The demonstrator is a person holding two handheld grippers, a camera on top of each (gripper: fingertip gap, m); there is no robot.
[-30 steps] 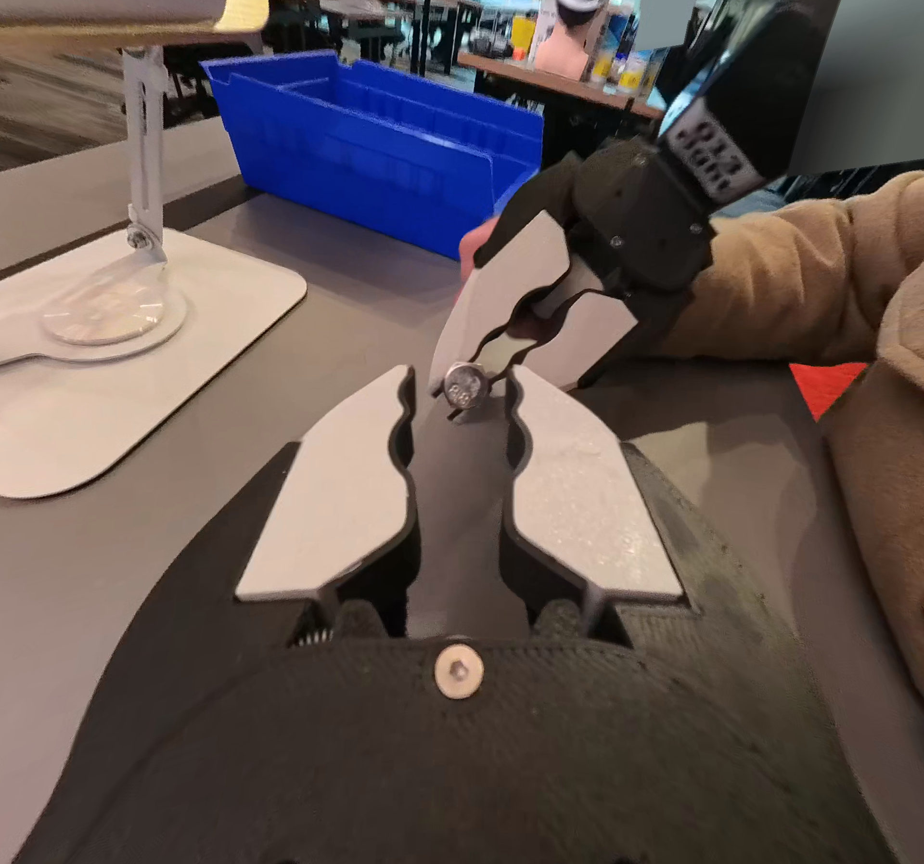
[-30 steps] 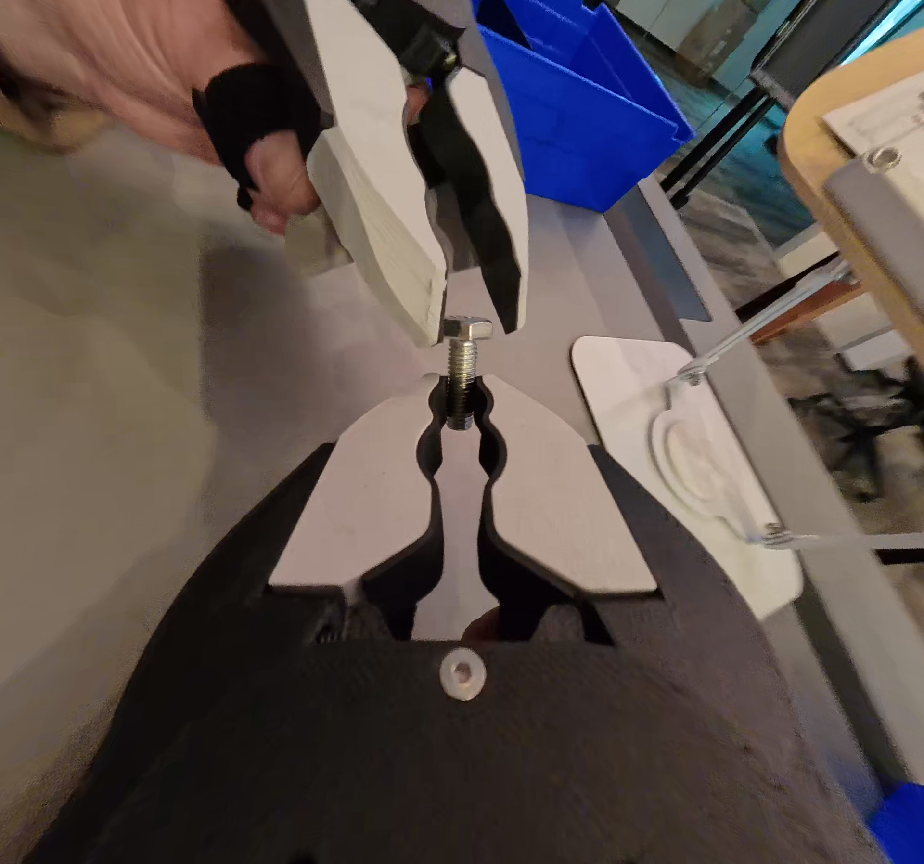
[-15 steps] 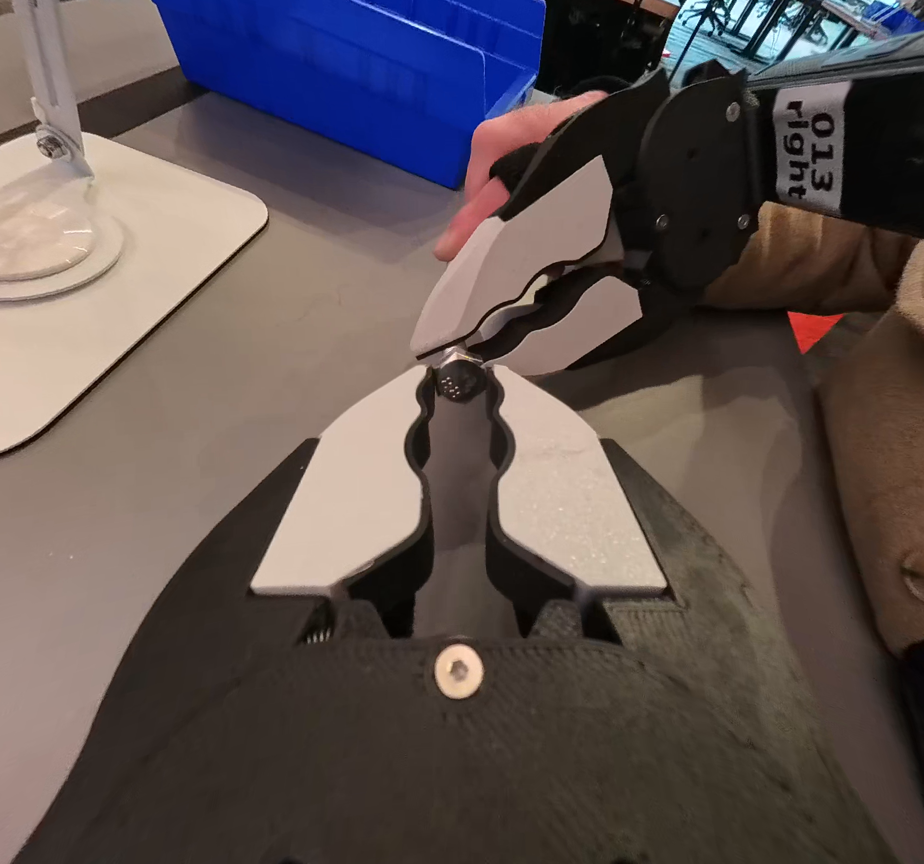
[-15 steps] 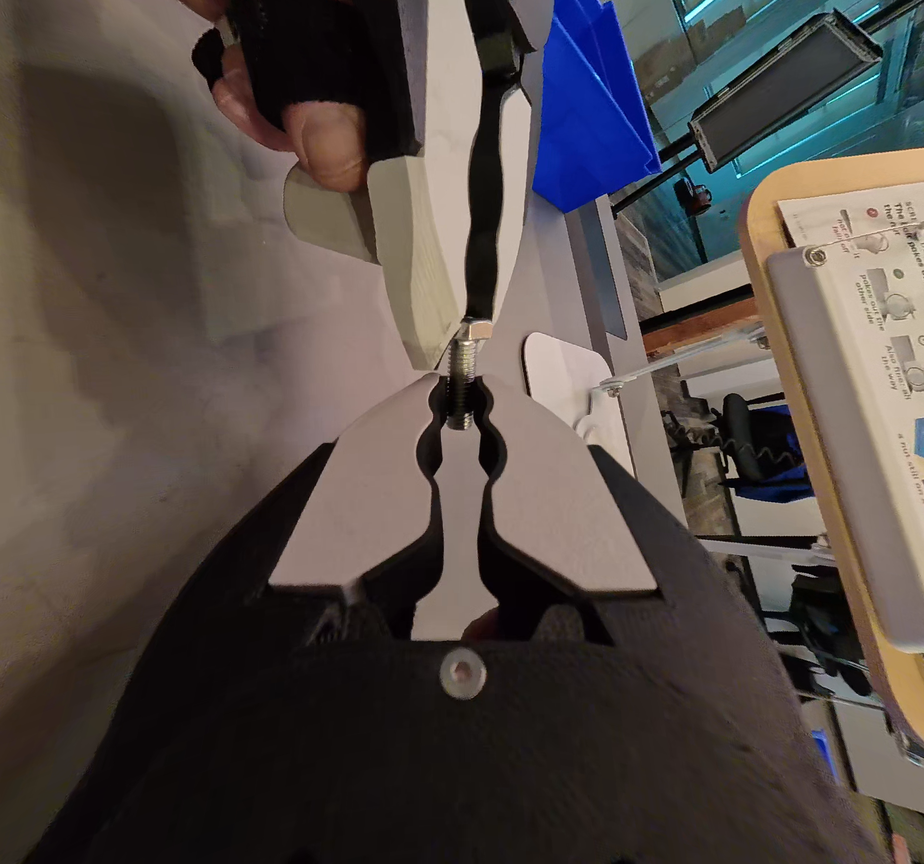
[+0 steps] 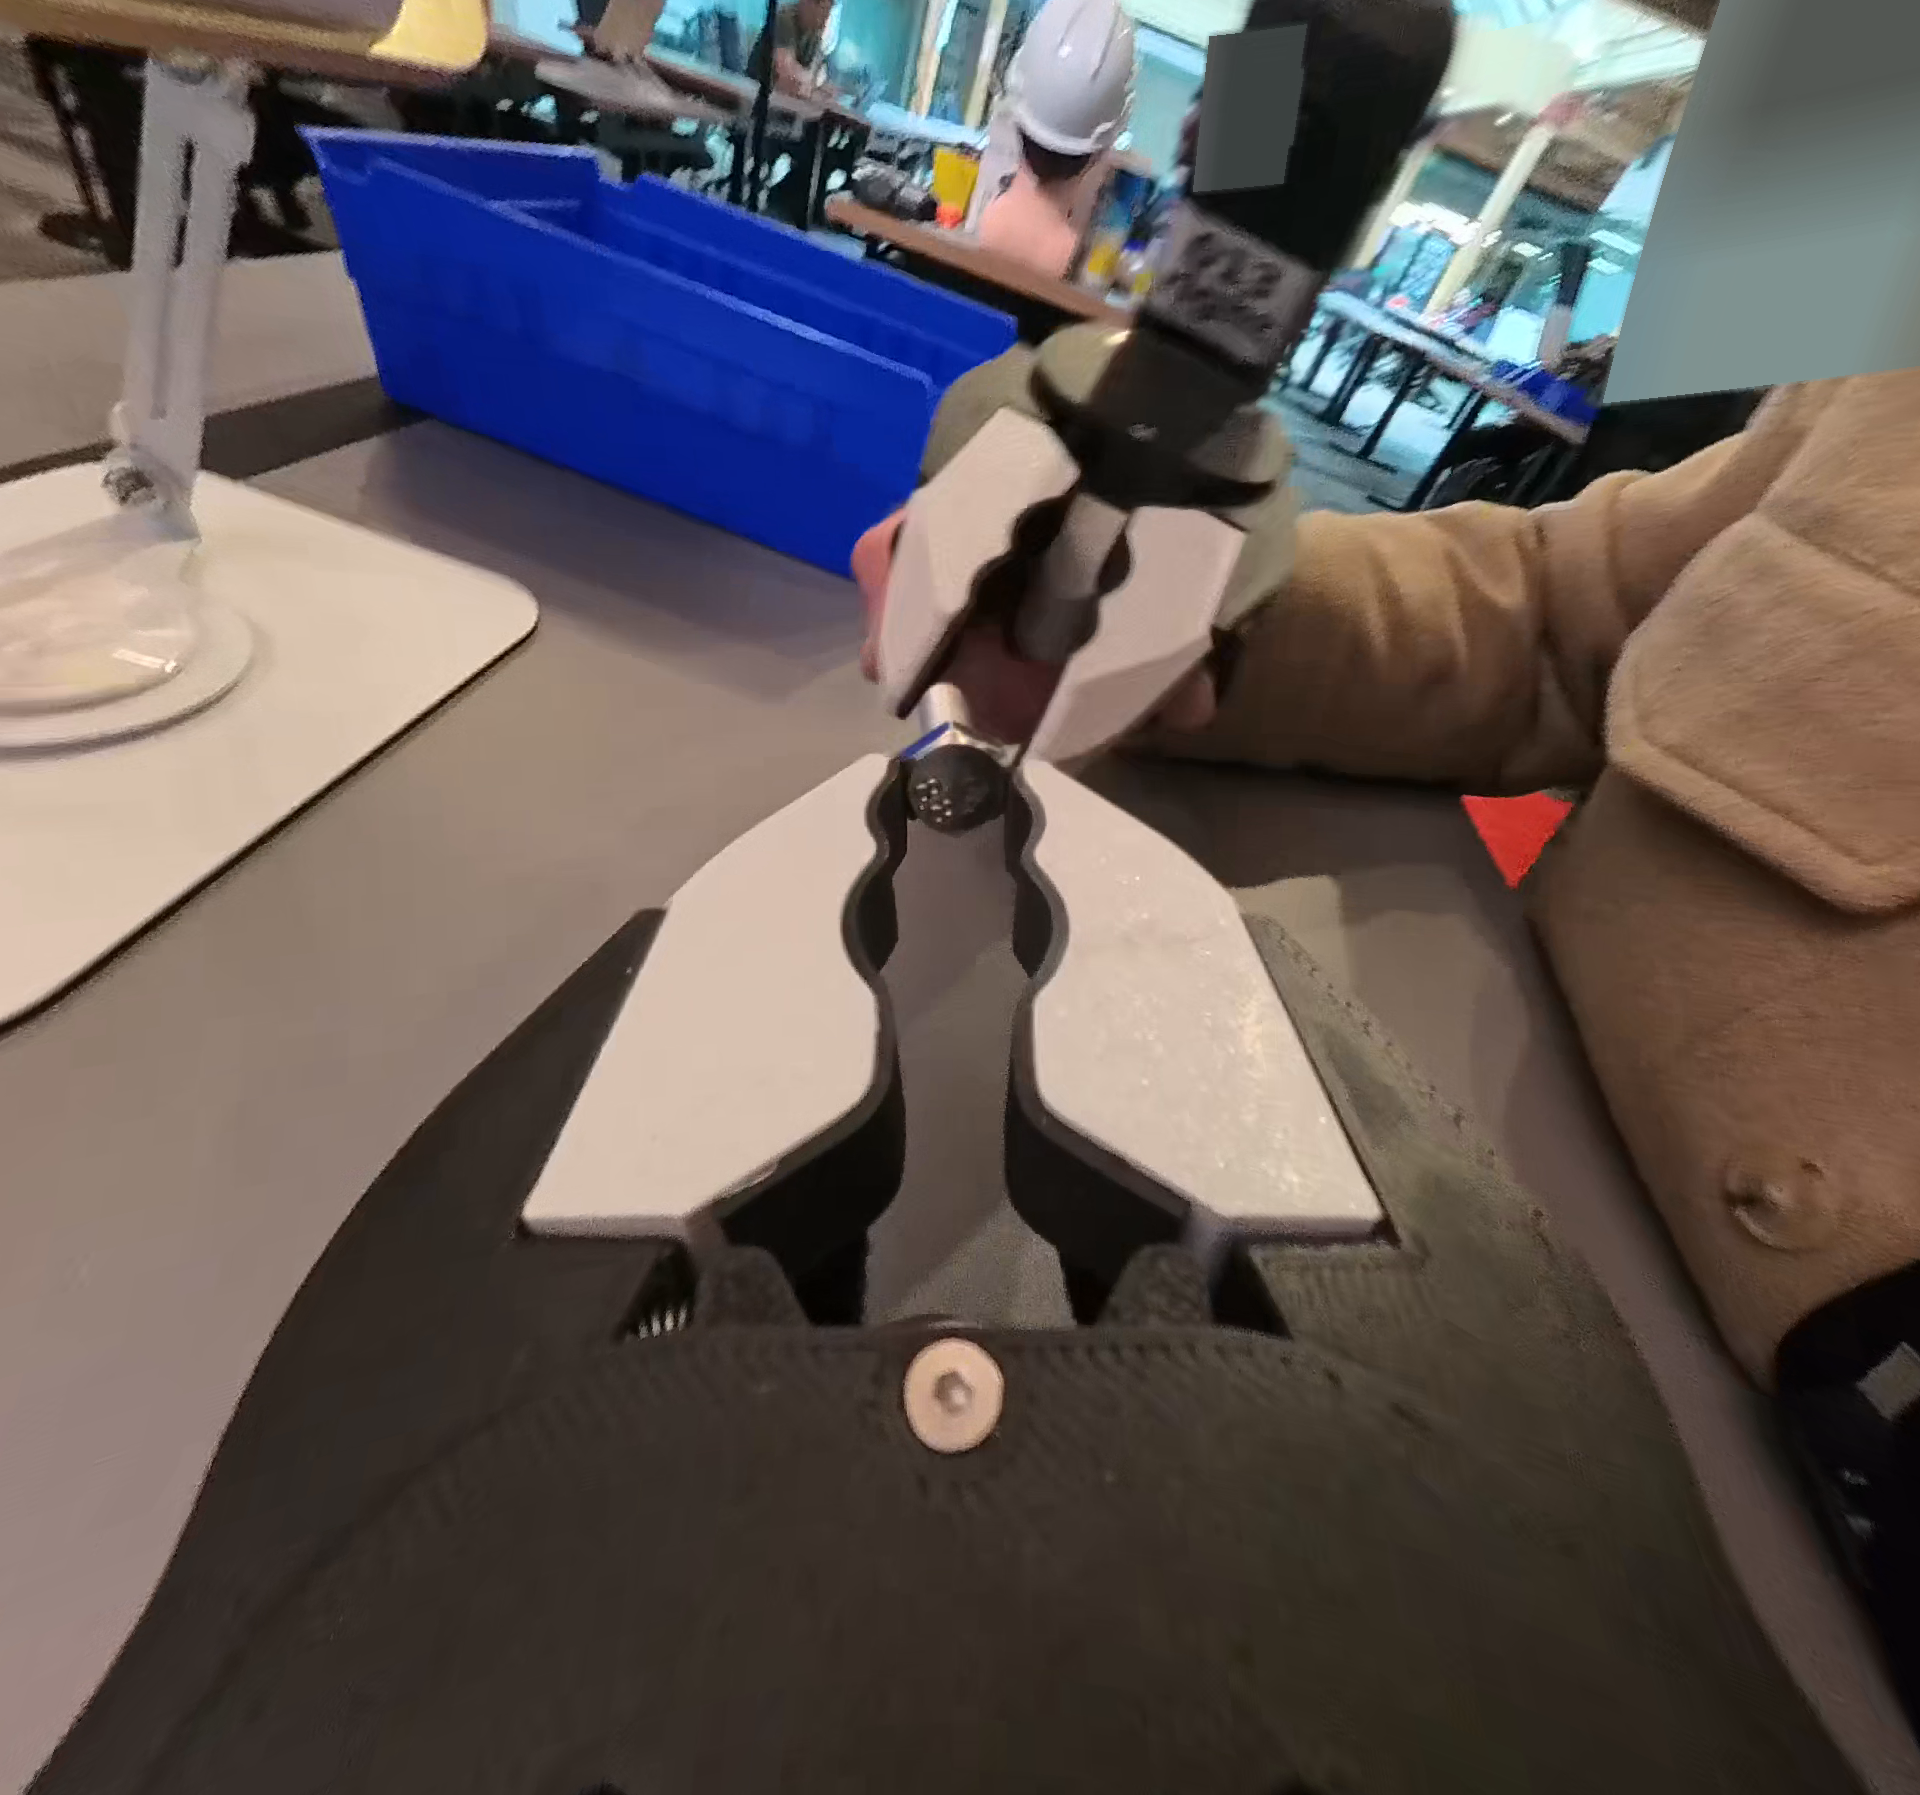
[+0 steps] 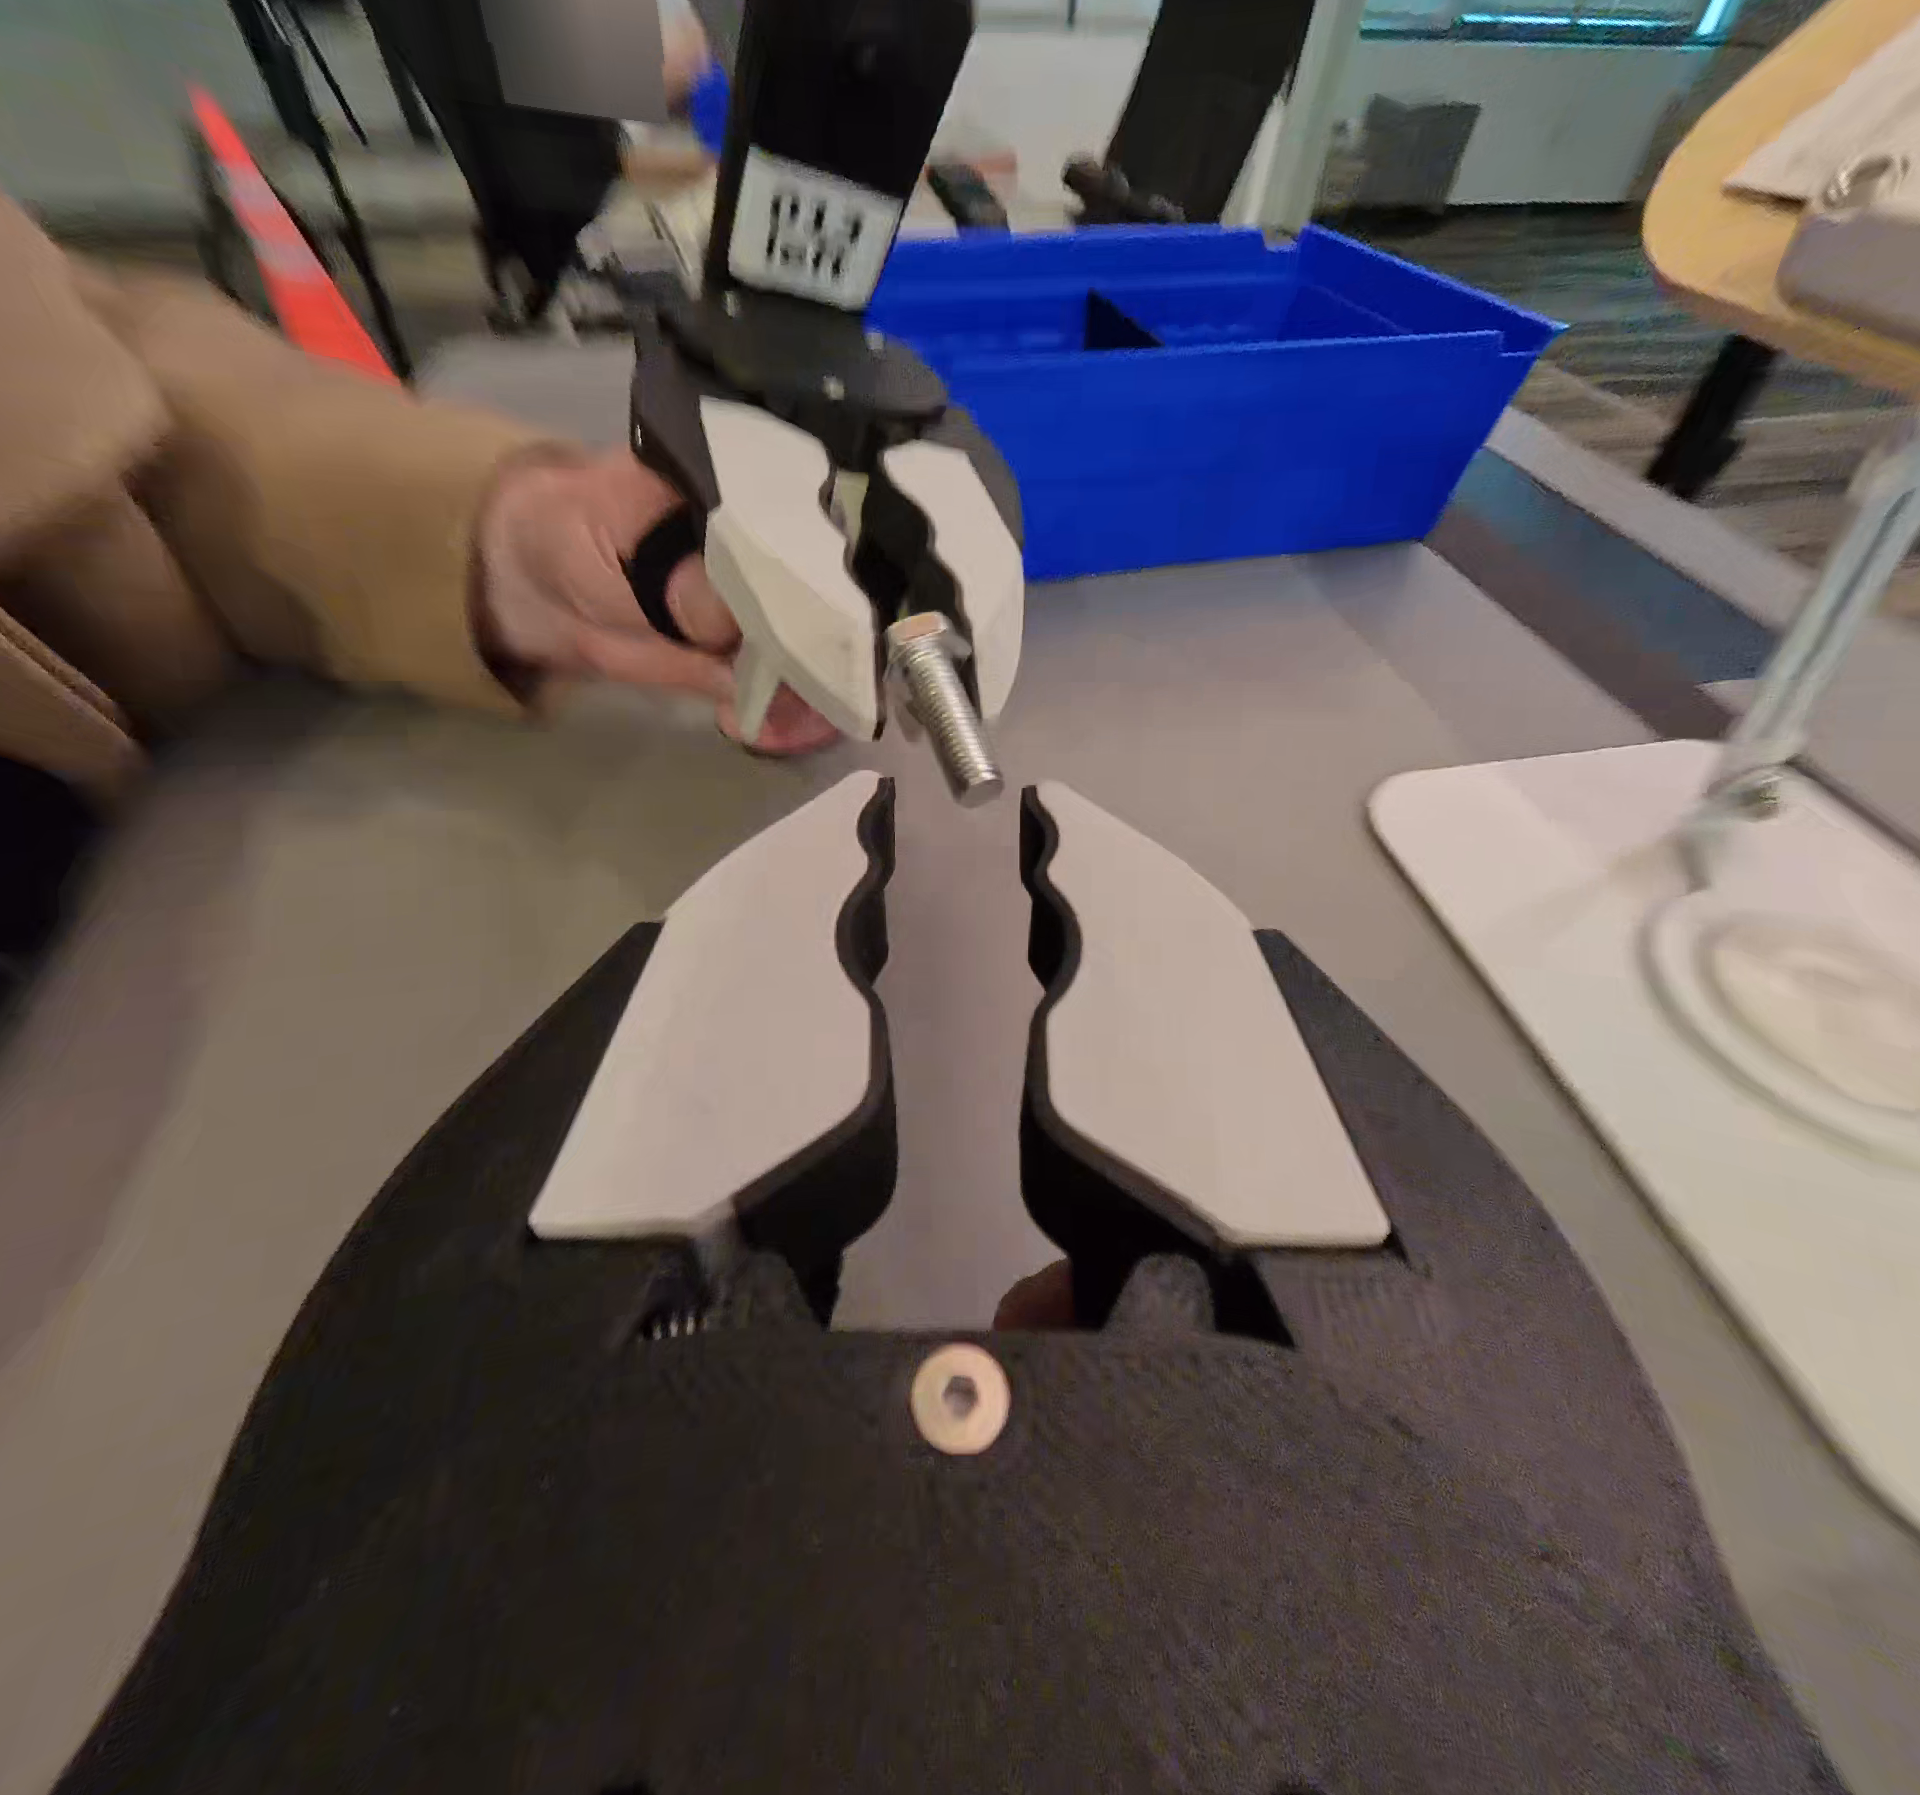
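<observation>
A silver hex-head bolt [image 5: 951, 791] is clamped by its head in the tips of my left gripper [image 5: 951, 795], above the grey table [image 5: 520, 914]. Its threaded shaft points away toward my right gripper [image 5: 977, 722], which is open just beyond it. In the right wrist view my right gripper [image 6: 956, 795] is open and empty. The bolt's thread end [image 6: 951, 727] hangs just in front of the gap between its fingers. The left gripper [image 6: 920, 696] is held there by a hand in a tan sleeve [image 6: 312, 519].
A blue bin [image 5: 644, 343] with dividers stands at the back of the table, also seen in the right wrist view [image 6: 1195, 436]. A white stand base [image 5: 260, 665] with an upright post lies to one side [image 6: 1662, 966]. A tan-sleeved arm [image 5: 1558, 654] crosses the right.
One second ago my right gripper held the bolt by its thread and my left was open. The left shut on the head; the right has now opened and drawn back off the bolt.
</observation>
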